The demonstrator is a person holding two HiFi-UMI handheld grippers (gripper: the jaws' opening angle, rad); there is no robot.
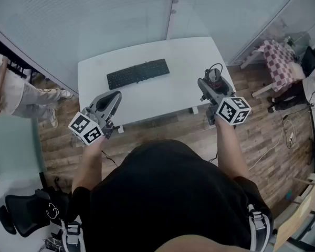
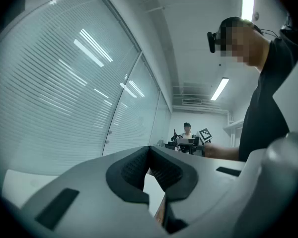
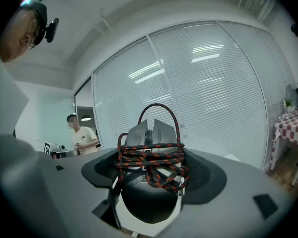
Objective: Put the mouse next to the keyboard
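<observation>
A black keyboard (image 1: 137, 73) lies at the back left of the white table (image 1: 184, 56). My right gripper (image 1: 209, 83) hovers by the table's right edge, shut on the mouse (image 1: 214, 77). In the right gripper view the mouse (image 3: 150, 133) is grey and black, sits between the pads, and has its red-and-black cable (image 3: 149, 160) wound around it. Over the table's front left corner my left gripper (image 1: 114, 95) is shut with nothing in it. In the left gripper view its fingertips (image 2: 149, 150) meet.
A glass wall with blinds (image 1: 94, 14) runs behind the table. A person (image 1: 10, 88) stands at the left, and an office chair (image 1: 21, 214) is at the bottom left. A table with a checked cloth (image 1: 278, 56) stands on the wooden floor at the right.
</observation>
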